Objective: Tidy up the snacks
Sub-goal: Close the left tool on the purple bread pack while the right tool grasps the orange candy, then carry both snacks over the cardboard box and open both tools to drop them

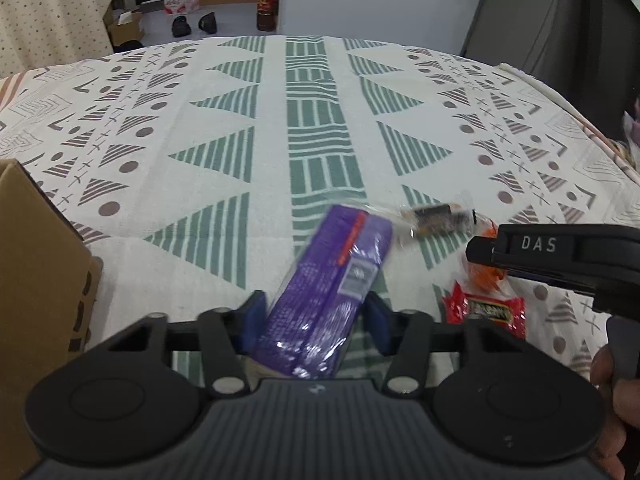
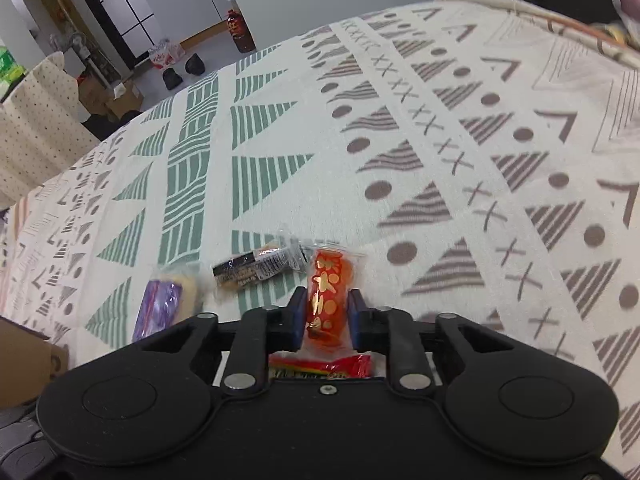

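Note:
My left gripper point(image 1: 316, 312) is shut on a purple snack pack point(image 1: 332, 280), which sticks out forward and tilts right above the patterned cloth. My right gripper point(image 2: 325, 312) is shut on an orange snack with gold flowers point(image 2: 328, 292); from the left wrist view it enters at the right point(image 1: 560, 260). A clear-wrapped dark snack bar point(image 2: 256, 266) lies on the cloth just beyond both grippers, also in the left wrist view point(image 1: 440, 218). A red snack packet point(image 1: 486, 312) lies under the right gripper, also in the right wrist view point(image 2: 320, 366). The purple pack also shows left in the right wrist view point(image 2: 160, 304).
A cardboard box point(image 1: 36, 300) stands at the left edge of the table, its corner also showing in the right wrist view point(image 2: 28, 364). The table wears a cream cloth with green and grey patterns point(image 1: 312, 120). Shoes, a bottle and boxes sit on the floor beyond.

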`<state>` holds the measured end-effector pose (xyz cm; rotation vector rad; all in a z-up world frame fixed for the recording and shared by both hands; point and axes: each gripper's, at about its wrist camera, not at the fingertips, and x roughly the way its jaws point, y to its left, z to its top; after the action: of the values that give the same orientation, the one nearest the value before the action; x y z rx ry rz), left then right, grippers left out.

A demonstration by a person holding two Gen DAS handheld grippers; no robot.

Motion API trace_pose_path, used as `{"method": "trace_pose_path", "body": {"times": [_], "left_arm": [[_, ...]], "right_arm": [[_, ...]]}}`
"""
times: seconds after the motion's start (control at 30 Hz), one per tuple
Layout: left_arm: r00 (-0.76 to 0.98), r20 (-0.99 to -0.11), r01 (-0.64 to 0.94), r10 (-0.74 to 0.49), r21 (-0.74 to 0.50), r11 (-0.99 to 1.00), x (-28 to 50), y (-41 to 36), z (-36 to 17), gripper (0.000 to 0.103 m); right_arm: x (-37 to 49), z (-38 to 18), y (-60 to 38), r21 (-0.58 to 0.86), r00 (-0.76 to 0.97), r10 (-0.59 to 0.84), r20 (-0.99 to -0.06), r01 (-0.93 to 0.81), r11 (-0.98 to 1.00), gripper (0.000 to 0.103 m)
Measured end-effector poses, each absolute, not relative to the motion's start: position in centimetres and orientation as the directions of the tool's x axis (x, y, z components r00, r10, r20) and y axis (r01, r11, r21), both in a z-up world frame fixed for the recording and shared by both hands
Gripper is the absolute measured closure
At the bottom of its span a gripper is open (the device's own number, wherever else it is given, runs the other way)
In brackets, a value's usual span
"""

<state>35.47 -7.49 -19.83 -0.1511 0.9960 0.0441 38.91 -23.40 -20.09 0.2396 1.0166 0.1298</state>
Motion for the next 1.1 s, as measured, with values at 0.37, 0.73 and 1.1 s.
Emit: {"method": "trace_pose_path", "body": {"times": [0.37,0.73,1.1], "left_arm": [[0.557,-0.827,-0.148,-0.077,-0.190,0.970,34.3,-6.8,-18.9,0.069],[0.642,-0.765,-0.157,-0.056,-0.203,0.967,30.8,-6.2,-13.8,0.069],[0.687,-0.720,-0.152,-0.098,-0.274,0.950,27.4,-4.9,-9.9,0.069]], "right_arm": [[35.2,-17.7,-24.6,0.255,0.565,0.207,-0.799,0.006,0.967,0.084],[31.2,-13.7,-23.6,0.273,0.638,0.249,-0.728,-0.062,0.960,0.085],[26.6,-10.4,-22.0,0.269,0.679,0.290,-0.674,-0.140,0.953,0.085]]}}
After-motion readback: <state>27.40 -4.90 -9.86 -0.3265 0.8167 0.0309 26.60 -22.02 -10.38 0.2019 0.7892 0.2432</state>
